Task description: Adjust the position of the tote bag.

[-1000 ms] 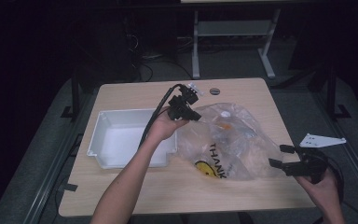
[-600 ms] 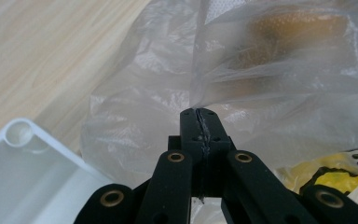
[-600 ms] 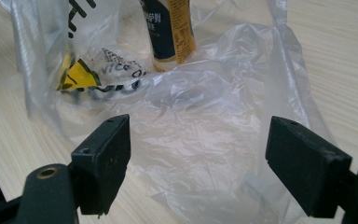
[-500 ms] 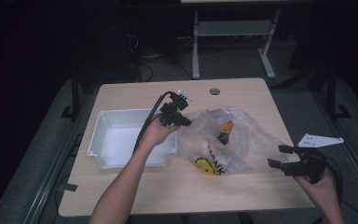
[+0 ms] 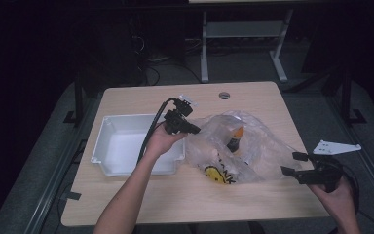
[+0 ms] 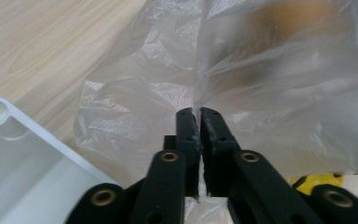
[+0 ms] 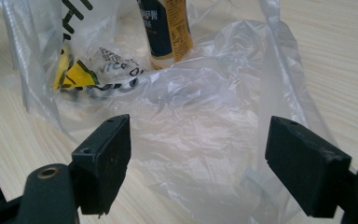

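The left tool (image 5: 195,129) is pinching a fold of the clear plastic bag (image 5: 253,146), its jaws pressed together on the film, as the left gripper view is showing with the bag (image 6: 261,84) bunching up just past the jaw tips. The bag is lying on the tabletop (image 5: 253,97), spreading out from the left tool toward the right tool (image 5: 292,164). A bottle (image 5: 235,139) with an orange top is standing inside the bag, between the two tools. The white tray (image 5: 108,127) is sitting directly behind and beneath the left tool, with its rim (image 6: 9,116) showing beside the jaws.

The right tool is hovering at the bag's far edge with its jaws wide apart and gripping nothing. In the right gripper view the crumpled plastic (image 7: 200,135) is lying just ahead of the spread jaws, with the bottle (image 7: 168,28) farther ahead, next to yellow and black printing on the bag.
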